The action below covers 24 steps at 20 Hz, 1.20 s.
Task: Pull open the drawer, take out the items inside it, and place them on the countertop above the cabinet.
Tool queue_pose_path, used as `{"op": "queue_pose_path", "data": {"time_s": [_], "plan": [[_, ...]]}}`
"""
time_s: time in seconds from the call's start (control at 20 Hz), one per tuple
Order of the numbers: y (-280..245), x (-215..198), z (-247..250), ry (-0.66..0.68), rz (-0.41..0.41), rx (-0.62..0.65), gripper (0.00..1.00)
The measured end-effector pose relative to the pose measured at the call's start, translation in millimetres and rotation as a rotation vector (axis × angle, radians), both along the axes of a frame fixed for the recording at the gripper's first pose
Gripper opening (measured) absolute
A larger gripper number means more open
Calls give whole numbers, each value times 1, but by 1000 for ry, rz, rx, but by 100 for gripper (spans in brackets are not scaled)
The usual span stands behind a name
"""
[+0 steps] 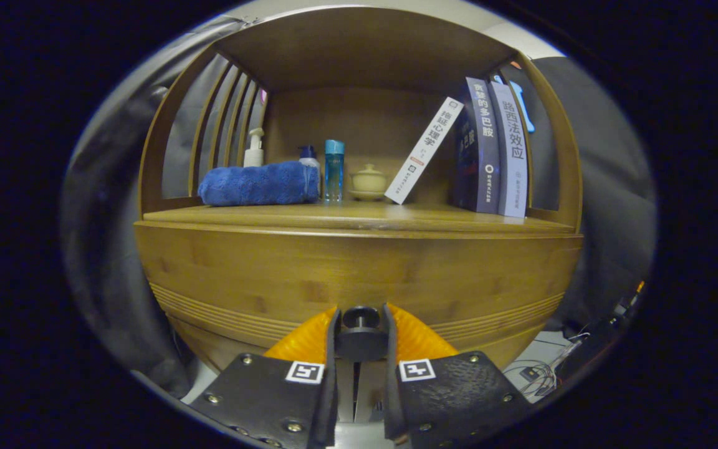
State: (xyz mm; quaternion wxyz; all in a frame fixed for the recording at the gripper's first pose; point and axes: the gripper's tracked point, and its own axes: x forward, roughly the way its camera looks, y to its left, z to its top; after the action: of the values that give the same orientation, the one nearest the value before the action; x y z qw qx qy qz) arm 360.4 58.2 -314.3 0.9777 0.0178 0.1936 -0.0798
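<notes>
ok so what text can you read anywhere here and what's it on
"拖延心理学": spine of the leaning white book.
"贪婪的多巴胺": spine of the dark book.
"路西法效应": spine of the pale book.
Print on the bottle: too small to read.
Markers on the claw, shut on the drawer knob: squares, no words.

Claw-mounted fisheye, level, close against the cabinet (359, 274) front.

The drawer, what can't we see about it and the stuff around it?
- Drawer inside: gripper view, hidden behind its shut front.
- Knob grip: gripper fingers sit either side of it; contact unclear.
- Bottle lower part: hidden by the towel.
- Third book: mostly covered by its neighbour.
</notes>
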Motion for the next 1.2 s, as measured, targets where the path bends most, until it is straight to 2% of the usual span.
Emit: {"op": "queue_pose_path", "data": {"time_s": [0.05, 0.1, 0.4, 0.75, 1.2], "plan": [[1, -4, -4, -2, -12, 11, 30], [1, -8, 2, -2, -10, 8, 19], [4, -41, 10, 0, 16, -2, 19], [9, -106, 24, 8, 40, -23, 19], [19, -160, 26, 53, 57, 19, 19]]}}
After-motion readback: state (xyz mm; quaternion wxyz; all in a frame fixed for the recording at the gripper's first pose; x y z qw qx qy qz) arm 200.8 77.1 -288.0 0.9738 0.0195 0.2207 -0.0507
